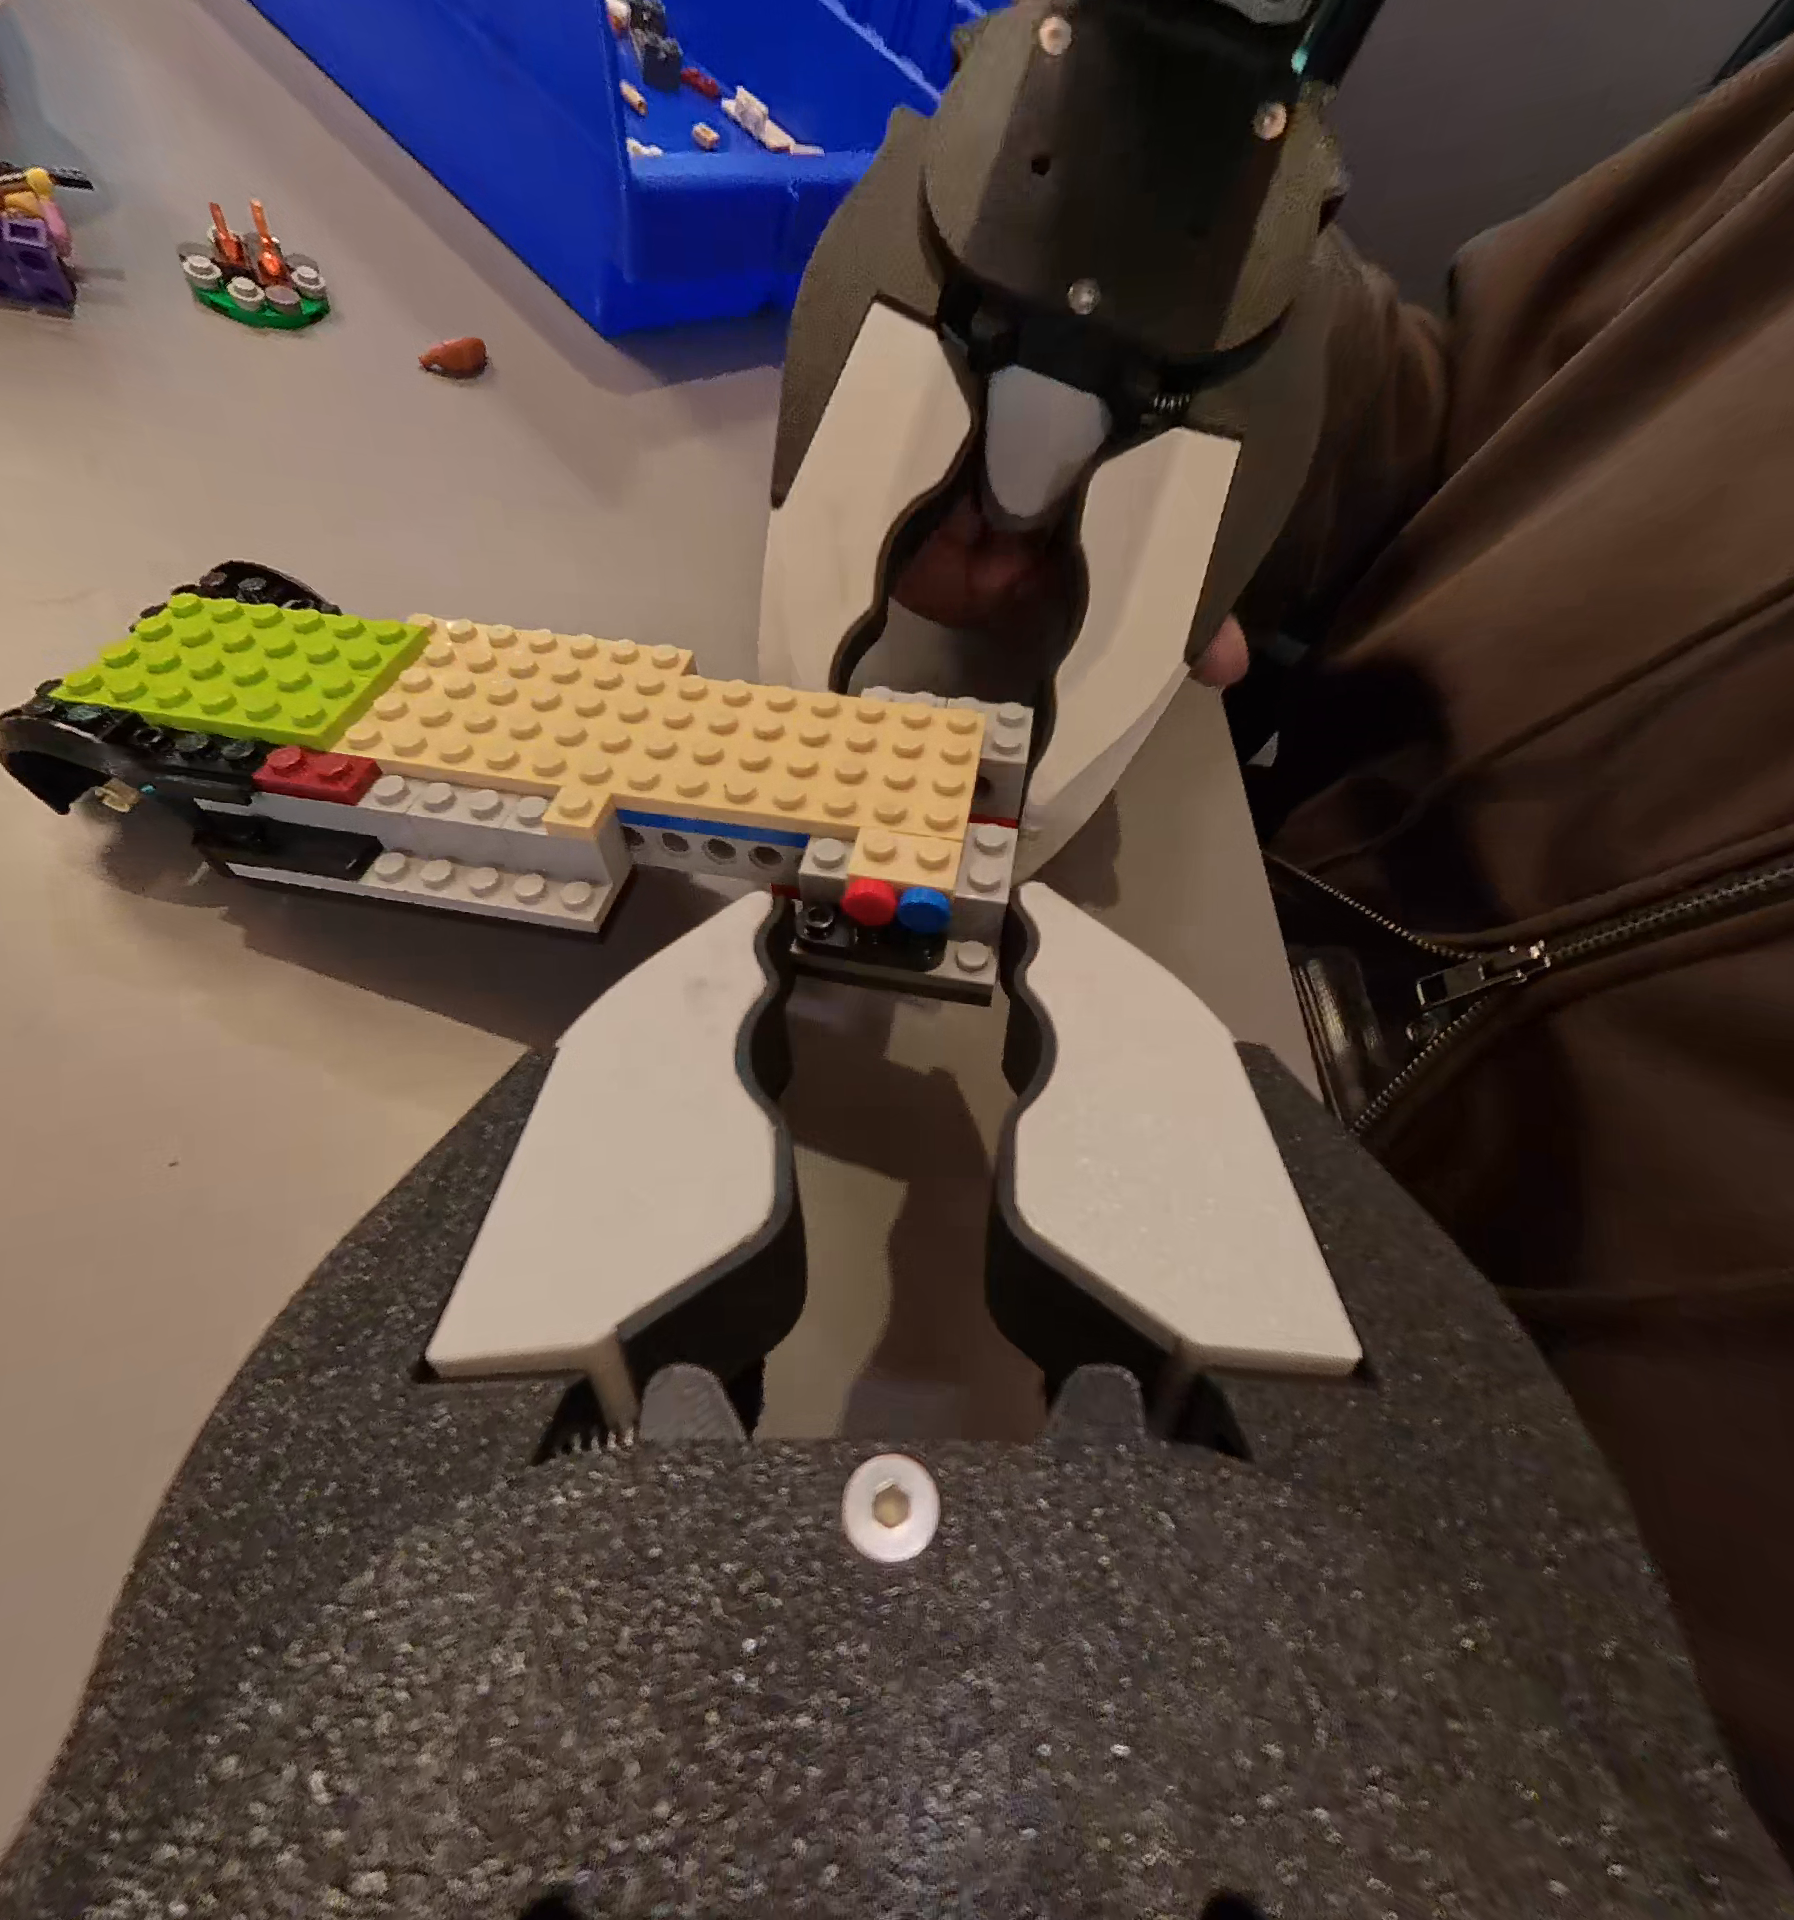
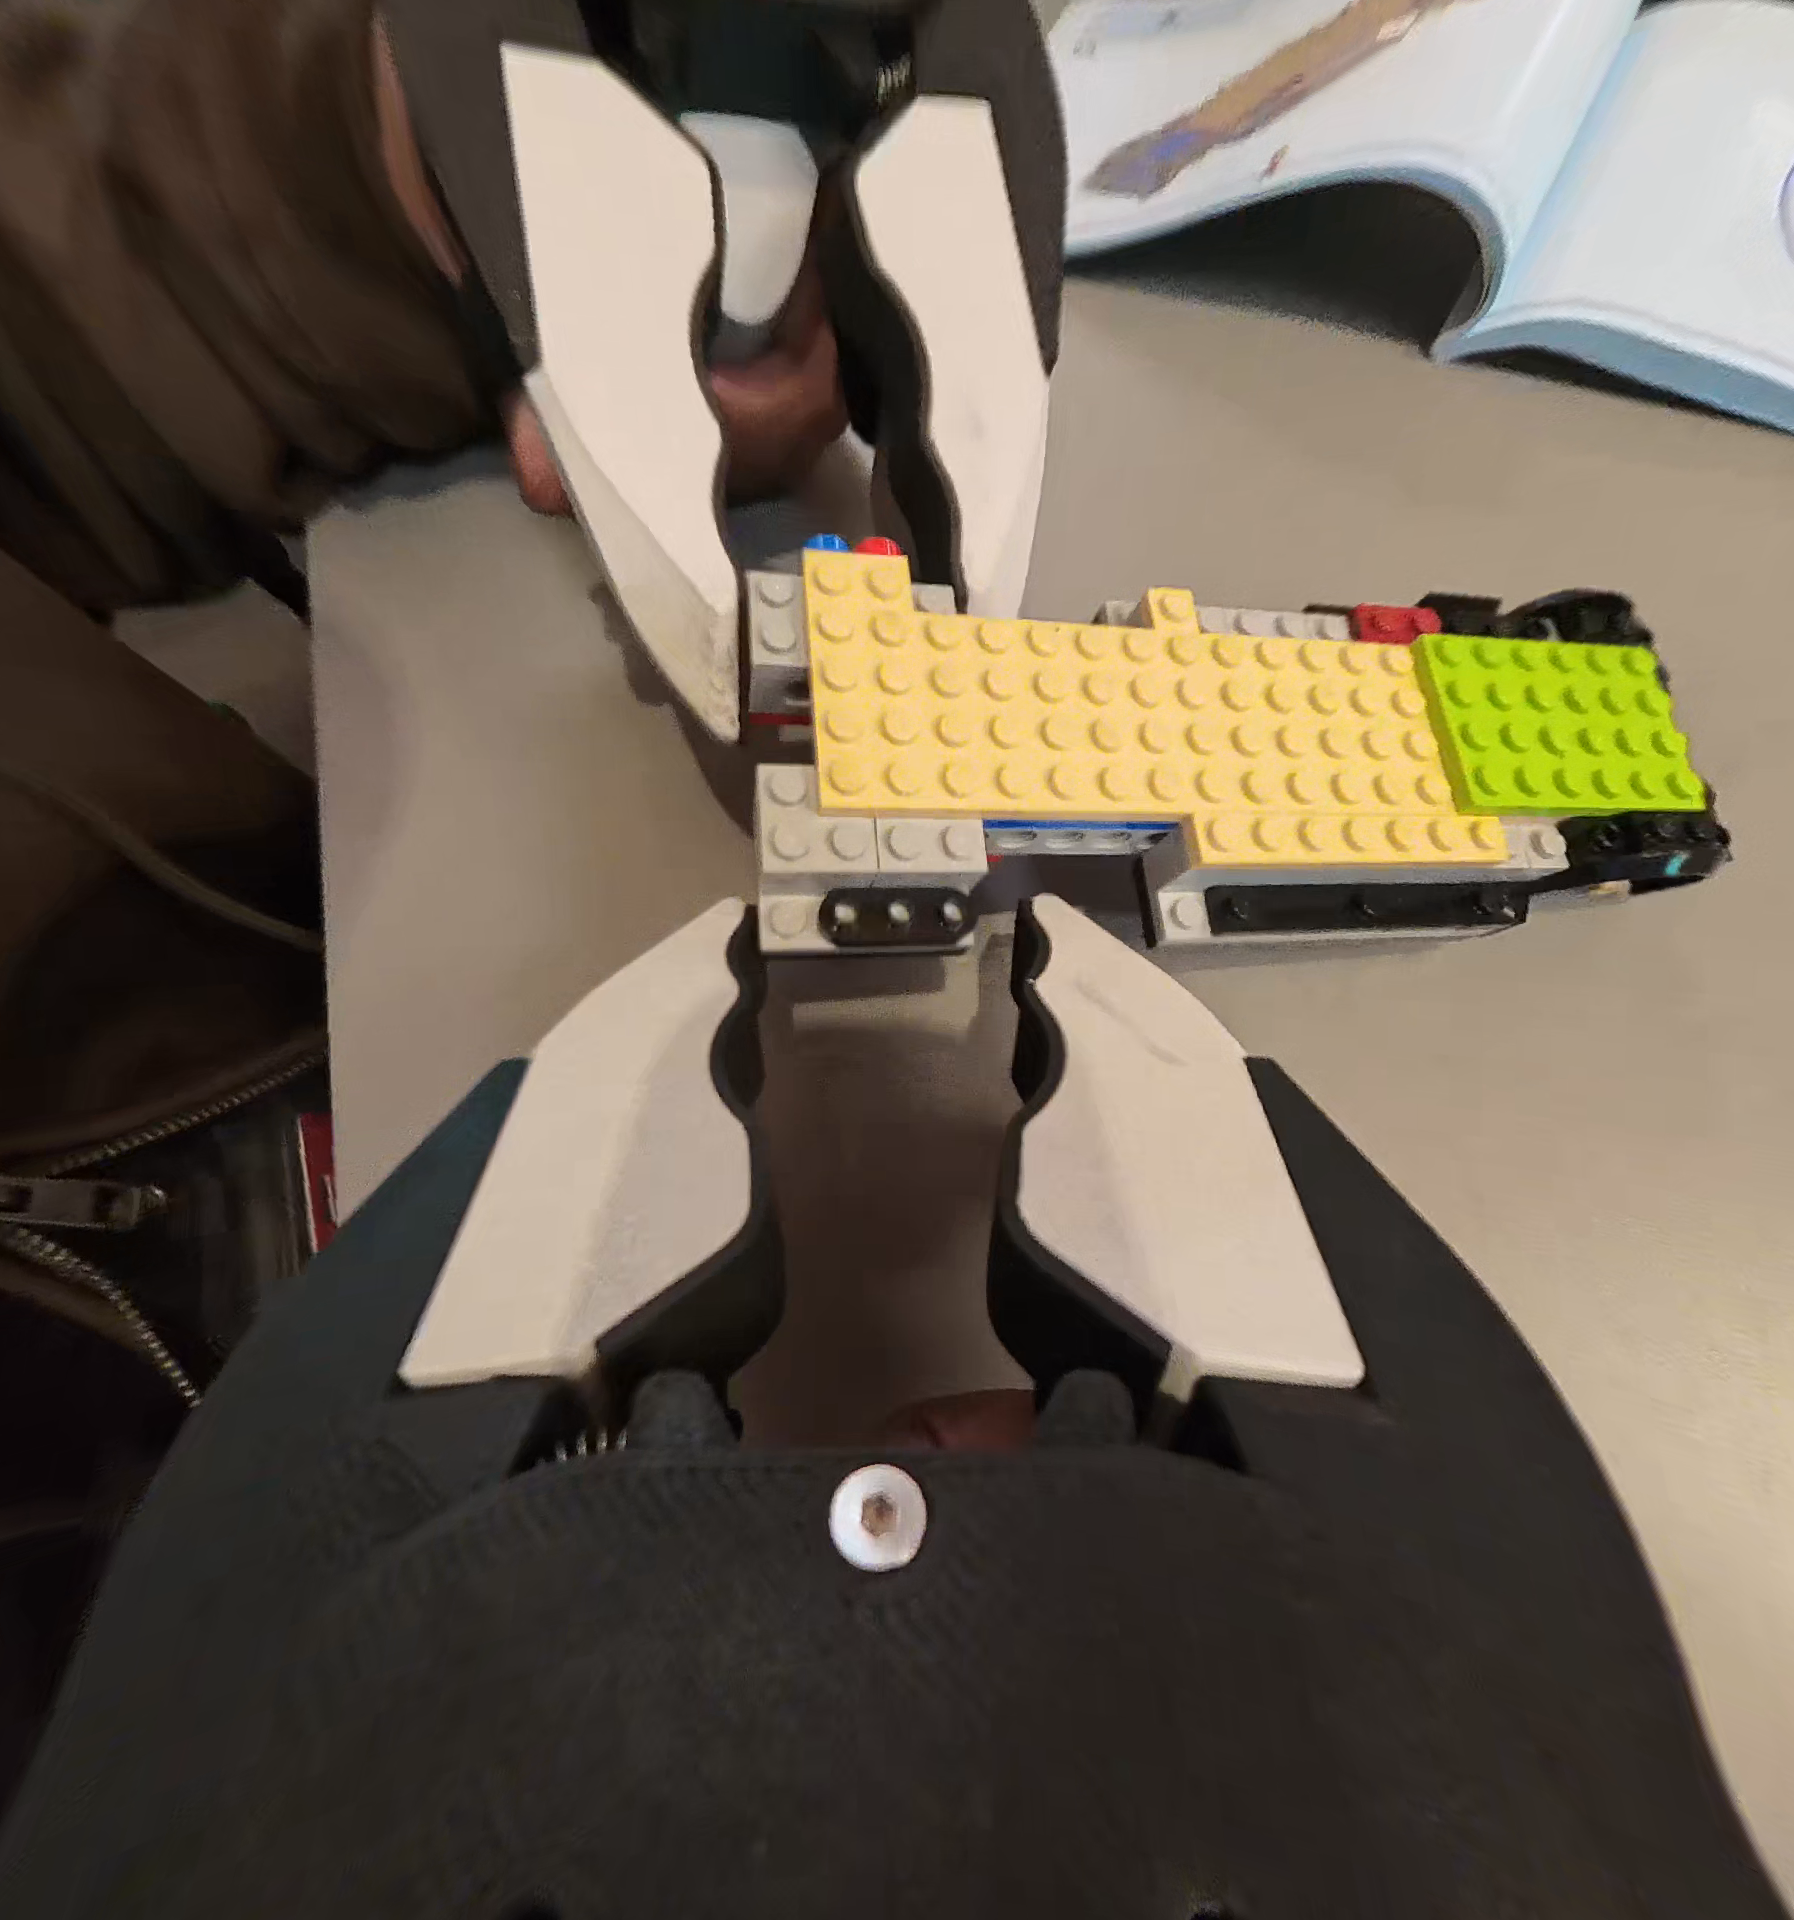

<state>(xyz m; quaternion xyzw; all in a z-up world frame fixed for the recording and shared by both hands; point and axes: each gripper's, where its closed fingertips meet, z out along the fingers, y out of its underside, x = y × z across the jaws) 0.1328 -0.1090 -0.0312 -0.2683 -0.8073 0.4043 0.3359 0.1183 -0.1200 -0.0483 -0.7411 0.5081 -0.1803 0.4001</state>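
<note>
- Our left gripper squeezes the end of the brick model.
- Our right gripper is apart, beside it.
- A grey table lies underneath.

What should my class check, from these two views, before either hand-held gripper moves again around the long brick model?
1. Left hand-held gripper grips the long brick model with tan and lime studded plates: ok, both fingers press on its grey end section.
2. Right hand-held gripper grips the opposite side of that end: not ok, it is open, with a gap beside one finger.
3. Gripped end resting on the grey table: cannot tell.
4. Small brown loose piece and small green-based build clear of the model: ok.
5. Open light-blue booklet clear of the model: ok.
</note>
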